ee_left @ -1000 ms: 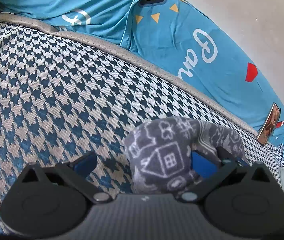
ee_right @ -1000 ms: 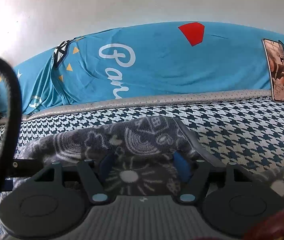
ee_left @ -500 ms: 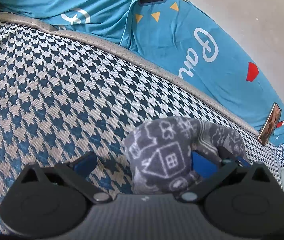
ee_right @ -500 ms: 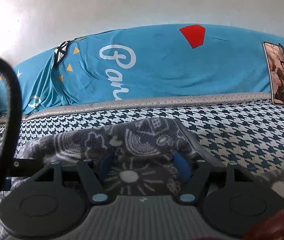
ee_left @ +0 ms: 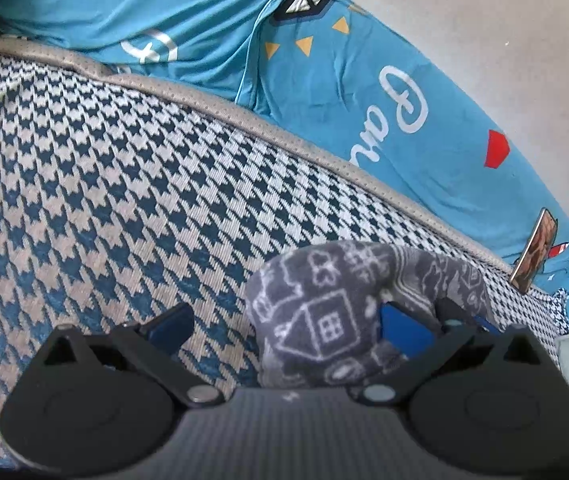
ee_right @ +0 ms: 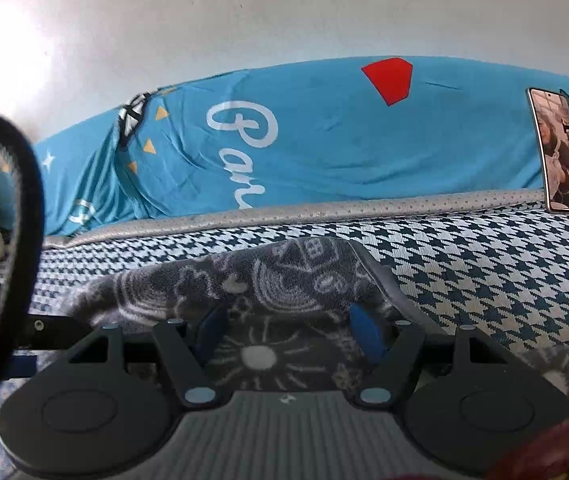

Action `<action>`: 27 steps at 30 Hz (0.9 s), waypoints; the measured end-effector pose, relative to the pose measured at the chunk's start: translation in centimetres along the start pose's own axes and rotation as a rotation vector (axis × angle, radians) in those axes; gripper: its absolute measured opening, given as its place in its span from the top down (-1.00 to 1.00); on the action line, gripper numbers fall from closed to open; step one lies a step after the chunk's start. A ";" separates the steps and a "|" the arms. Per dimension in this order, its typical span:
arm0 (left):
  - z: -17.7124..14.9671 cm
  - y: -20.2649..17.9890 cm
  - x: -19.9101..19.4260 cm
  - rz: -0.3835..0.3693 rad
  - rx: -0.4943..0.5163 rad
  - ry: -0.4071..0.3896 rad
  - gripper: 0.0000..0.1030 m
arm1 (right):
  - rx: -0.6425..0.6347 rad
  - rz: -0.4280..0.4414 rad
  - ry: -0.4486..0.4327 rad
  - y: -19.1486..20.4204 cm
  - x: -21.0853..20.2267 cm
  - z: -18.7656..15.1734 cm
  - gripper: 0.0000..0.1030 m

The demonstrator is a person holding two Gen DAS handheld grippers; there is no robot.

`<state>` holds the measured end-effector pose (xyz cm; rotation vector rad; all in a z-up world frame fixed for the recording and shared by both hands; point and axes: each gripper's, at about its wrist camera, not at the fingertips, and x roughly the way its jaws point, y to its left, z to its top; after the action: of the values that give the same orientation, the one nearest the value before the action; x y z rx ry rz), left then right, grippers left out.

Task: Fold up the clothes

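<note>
The grey fleece garment with white doodle print (ee_left: 324, 332) is laid on the blue-and-white houndstooth mattress (ee_left: 124, 200). The left tool (ee_left: 284, 320) and right tool (ee_right: 286, 330) are held spread apart around its folds.

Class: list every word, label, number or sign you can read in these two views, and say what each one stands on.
"Par": white script on the blue sheet; the lettering runs on behind the mattress edge.
Phone: a picture shows, no readable text.
Grey patterned garment: drawings only, no words.
</note>
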<state>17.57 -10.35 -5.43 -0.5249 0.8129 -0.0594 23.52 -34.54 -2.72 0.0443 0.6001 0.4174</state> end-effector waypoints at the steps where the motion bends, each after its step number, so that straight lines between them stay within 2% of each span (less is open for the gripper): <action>1: 0.1 -0.1 -0.4 0.003 0.005 -0.011 -1.00 | 0.002 0.009 -0.001 -0.3 -0.3 0.1 -0.33; 4: 0.2 -0.2 -1.5 0.007 0.016 -0.045 -1.00 | 0.019 0.007 -0.013 -1.3 -1.4 0.2 -0.33; 9: 0.4 -0.3 -2.7 -0.003 0.021 -0.057 -1.00 | 0.062 -0.008 -0.034 -3.2 -4.3 0.4 -0.33; 14: 0.0 -0.5 -3.6 -0.015 0.031 -0.068 -1.00 | 0.151 -0.018 -0.046 -3.1 -8.3 1.0 -0.33; 18: -0.2 -0.4 -3.6 -0.004 0.035 -0.066 -1.00 | 0.182 0.009 -0.018 -1.4 -10.0 0.1 -0.33; 27: -0.7 0.2 -2.2 0.045 0.031 -0.047 -1.00 | 0.080 0.086 0.030 6.2 -11.8 -0.5 -0.33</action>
<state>15.48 -9.96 -4.40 -0.4764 0.7769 -0.0181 12.17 -33.59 4.21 0.1411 0.6463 0.4779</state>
